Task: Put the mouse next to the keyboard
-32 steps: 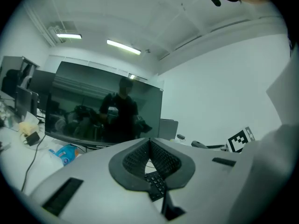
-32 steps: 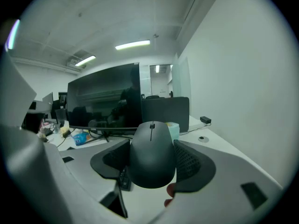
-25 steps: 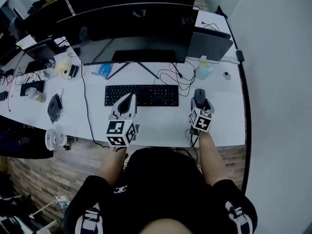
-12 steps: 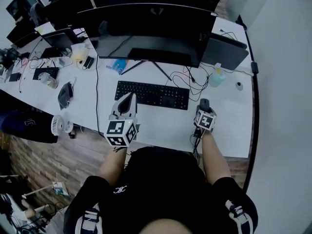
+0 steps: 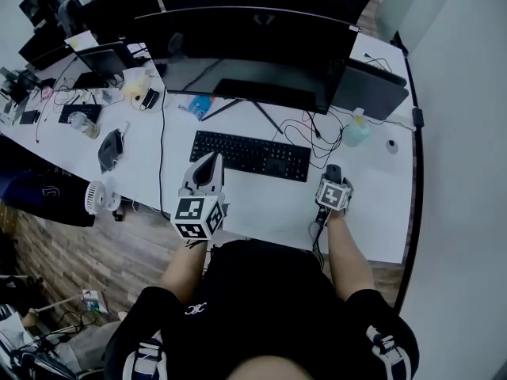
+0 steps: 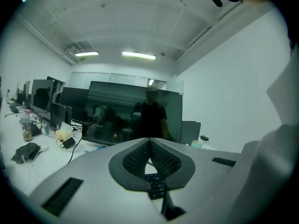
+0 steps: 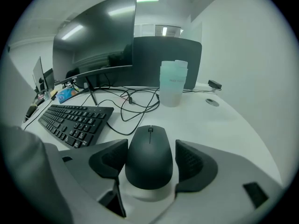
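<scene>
A black mouse (image 7: 149, 157) rests on the white desk (image 5: 269, 204), just right of the black keyboard (image 5: 250, 155) and near its right end. My right gripper (image 7: 150, 149) straddles the mouse. Its jaws are opening, and a thin gap shows between the right pad and the mouse's side. From the head view the right gripper (image 5: 333, 179) covers most of the mouse (image 5: 333, 169). My left gripper (image 5: 210, 163) hovers over the desk in front of the keyboard's left half. In the left gripper view the left gripper (image 6: 149, 141) is shut, pads meeting at the tips, with nothing in it.
Dark monitors (image 5: 238, 34) stand behind the keyboard (image 7: 74, 120), with loose black cables (image 5: 305, 137) trailing toward the mouse. A pale translucent bottle (image 7: 173, 85) stands beyond the mouse. The desk's right edge (image 5: 416, 180) is close. A small fan (image 5: 97, 199) and clutter lie at the left.
The head camera has swung, so the whole desk sits differently in the picture. Both grippers keep about the same places, and the mouse stays between the right jaws.
</scene>
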`<action>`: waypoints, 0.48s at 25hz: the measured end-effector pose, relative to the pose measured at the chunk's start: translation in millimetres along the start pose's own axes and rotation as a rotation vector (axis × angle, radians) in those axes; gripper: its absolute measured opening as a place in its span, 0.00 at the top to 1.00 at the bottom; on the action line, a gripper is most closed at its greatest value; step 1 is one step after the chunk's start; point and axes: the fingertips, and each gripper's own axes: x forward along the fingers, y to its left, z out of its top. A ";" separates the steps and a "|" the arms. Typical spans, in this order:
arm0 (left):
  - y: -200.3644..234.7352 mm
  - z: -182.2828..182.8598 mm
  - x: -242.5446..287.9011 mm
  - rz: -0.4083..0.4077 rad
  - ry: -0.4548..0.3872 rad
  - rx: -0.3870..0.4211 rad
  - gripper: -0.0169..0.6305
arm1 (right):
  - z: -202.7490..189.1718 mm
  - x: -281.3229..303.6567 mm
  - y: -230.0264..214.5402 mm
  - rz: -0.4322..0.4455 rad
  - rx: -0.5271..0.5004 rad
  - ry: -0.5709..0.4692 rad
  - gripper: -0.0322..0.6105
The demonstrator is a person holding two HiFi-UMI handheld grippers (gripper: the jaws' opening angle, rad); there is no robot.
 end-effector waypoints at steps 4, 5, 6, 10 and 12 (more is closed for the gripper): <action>-5.0 1.0 -0.7 -0.012 -0.004 0.002 0.95 | 26.9 -15.3 1.3 0.055 0.053 -0.147 0.41; -6.0 1.5 -0.6 -0.015 -0.006 0.002 0.95 | 36.8 -25.2 0.6 0.062 0.067 -0.193 0.42; -7.0 2.1 -0.2 -0.018 -0.008 0.002 0.95 | 47.5 -37.0 -0.5 0.064 0.075 -0.242 0.47; -15.1 3.4 4.1 -0.039 -0.010 0.008 0.95 | 103.5 -102.0 -0.3 0.071 0.052 -0.498 0.93; -20.7 4.4 6.9 -0.054 -0.012 0.014 0.95 | 134.0 -142.2 6.9 0.126 0.040 -0.629 0.93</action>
